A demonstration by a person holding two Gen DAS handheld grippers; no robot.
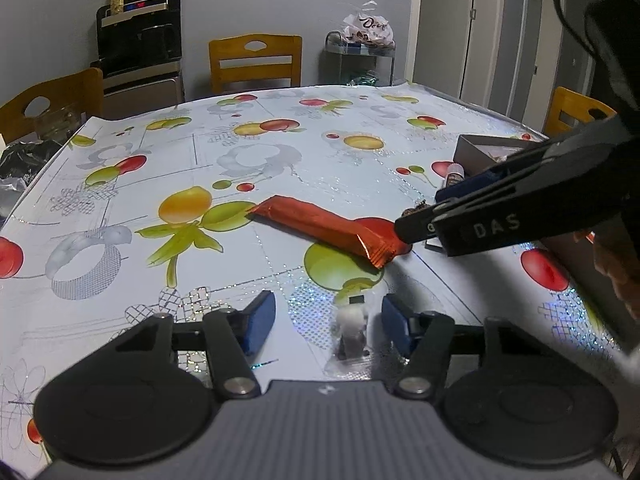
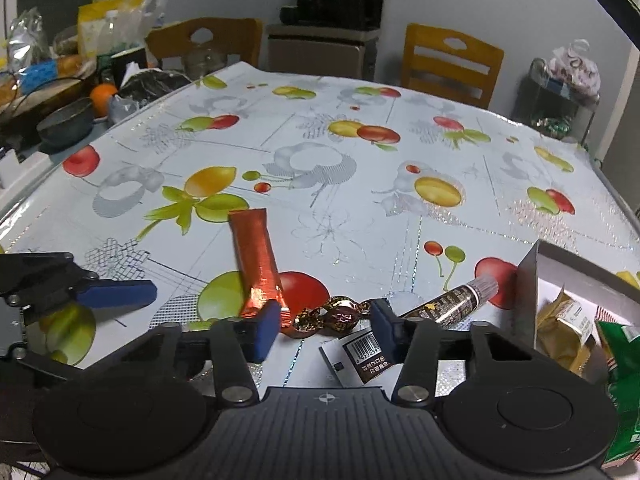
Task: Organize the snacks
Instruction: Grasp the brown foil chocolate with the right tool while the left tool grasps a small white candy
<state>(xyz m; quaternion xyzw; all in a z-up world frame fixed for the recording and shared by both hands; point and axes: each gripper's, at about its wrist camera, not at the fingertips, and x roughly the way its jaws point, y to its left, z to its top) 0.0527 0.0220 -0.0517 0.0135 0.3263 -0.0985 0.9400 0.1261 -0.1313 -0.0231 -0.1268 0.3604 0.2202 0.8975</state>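
- Snacks lay spread on the tabletop point(image 2: 360, 208), which carried a fruit-print cover.
- Orange foil bar point(image 2: 258, 264) lay flat near the middle; in the left wrist view point(image 1: 324, 228) its near crimped end sat just beside the tip of the right tool.
- Gold-and-brown wrapped candy point(image 2: 332, 316) lay between the blue pads point(image 2: 266, 330) of the right tool point(image 2: 326, 330); jaws stood spread, neither pad seen pressing on the wrapper.
- Dark tube-shaped snack point(image 2: 452, 300) lay just right of the candy, near the box wall.
- Small barcode packet point(image 2: 360, 356) lay flat under the right tool's far pad.
- Grey box point(image 2: 532, 280) stood at the right edge, holding a tan packet point(image 2: 564, 328) and a green packet point(image 2: 620, 360).
- Left tool point(image 1: 328, 324) was released, jaws wide apart, over a small clear-wrapped item point(image 1: 352, 332), blurred; contact could not be told.
- Wooden chair point(image 1: 256, 62) stood beyond the far edge.
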